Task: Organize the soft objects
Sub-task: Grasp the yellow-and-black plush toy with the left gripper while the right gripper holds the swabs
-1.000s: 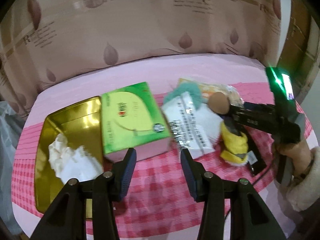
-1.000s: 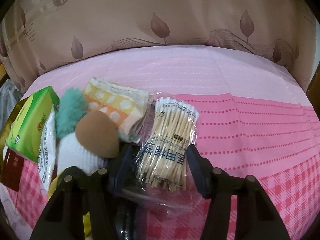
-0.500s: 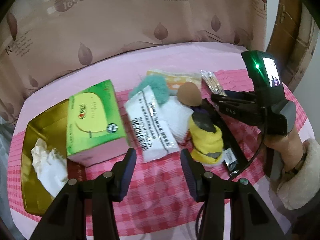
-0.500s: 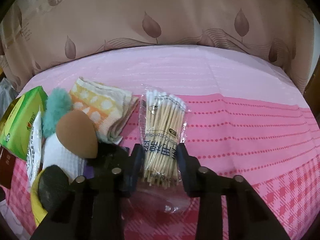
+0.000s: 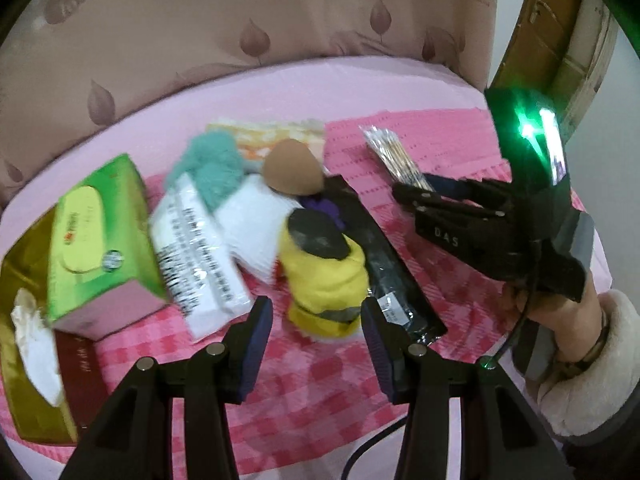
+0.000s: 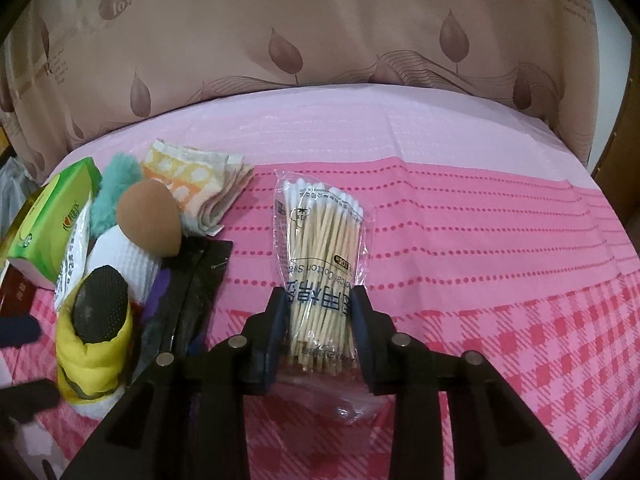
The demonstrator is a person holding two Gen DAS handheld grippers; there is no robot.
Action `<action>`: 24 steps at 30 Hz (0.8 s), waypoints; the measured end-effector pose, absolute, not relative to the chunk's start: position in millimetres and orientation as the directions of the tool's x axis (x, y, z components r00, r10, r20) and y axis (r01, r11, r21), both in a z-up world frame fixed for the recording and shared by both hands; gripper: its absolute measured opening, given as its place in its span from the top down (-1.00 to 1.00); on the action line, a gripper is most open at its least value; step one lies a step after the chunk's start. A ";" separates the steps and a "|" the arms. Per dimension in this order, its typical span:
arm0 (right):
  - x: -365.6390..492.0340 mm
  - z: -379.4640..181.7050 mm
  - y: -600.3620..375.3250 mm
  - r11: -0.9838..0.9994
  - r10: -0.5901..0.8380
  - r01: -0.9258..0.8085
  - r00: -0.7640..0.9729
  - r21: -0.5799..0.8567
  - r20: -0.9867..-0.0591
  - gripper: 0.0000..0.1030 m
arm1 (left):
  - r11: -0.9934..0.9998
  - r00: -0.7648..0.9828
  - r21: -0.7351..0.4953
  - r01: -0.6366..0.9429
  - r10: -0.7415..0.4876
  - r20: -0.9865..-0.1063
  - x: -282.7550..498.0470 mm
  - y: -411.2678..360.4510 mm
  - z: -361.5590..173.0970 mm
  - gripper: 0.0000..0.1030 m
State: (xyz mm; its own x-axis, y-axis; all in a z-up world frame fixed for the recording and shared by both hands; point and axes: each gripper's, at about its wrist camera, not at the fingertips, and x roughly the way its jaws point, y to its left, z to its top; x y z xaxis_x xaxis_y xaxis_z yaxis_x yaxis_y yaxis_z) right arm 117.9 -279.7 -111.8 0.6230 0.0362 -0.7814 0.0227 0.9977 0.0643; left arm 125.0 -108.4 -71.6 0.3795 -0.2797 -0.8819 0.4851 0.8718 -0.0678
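- The gold tin [image 5: 16,248] at nine o'clock is holding crumpled white tissue [image 5: 34,344], with the green tissue box [image 5: 96,236] lying on its rim
- The right gripper [image 6: 320,312] is clenching the cotton swab packet [image 6: 322,240], centre of the pink cloth [image 6: 500,240]
- The left gripper [image 5: 316,328] is hovering released over the yellow sponge roll [image 5: 324,280]
- Open cloth is stretching toward three o'clock and the far edge

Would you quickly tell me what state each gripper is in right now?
Left gripper: open, holding nothing, just in front of the yellow bundle.
Right gripper: closed on the bag of cotton swabs.
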 end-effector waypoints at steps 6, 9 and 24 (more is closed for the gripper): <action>118.7 -111.8 -282.4 0.996 0.059 0.019 0.624 0.091 -0.780 0.39 | 0.874 0.362 -0.075 0.481 -0.275 -0.891 133.7 -124.0 -83.6 0.09; 119.2 -111.4 -282.0 0.996 0.059 0.015 0.622 0.087 -0.780 0.36 | 0.882 0.357 -0.070 0.466 -0.260 -0.897 141.7 -129.7 -91.2 0.09; 118.7 -110.2 -279.9 0.996 0.061 0.012 0.621 0.087 -0.782 0.34 | 0.885 0.376 -0.102 0.455 -0.294 -0.879 142.8 -128.4 -91.0 0.47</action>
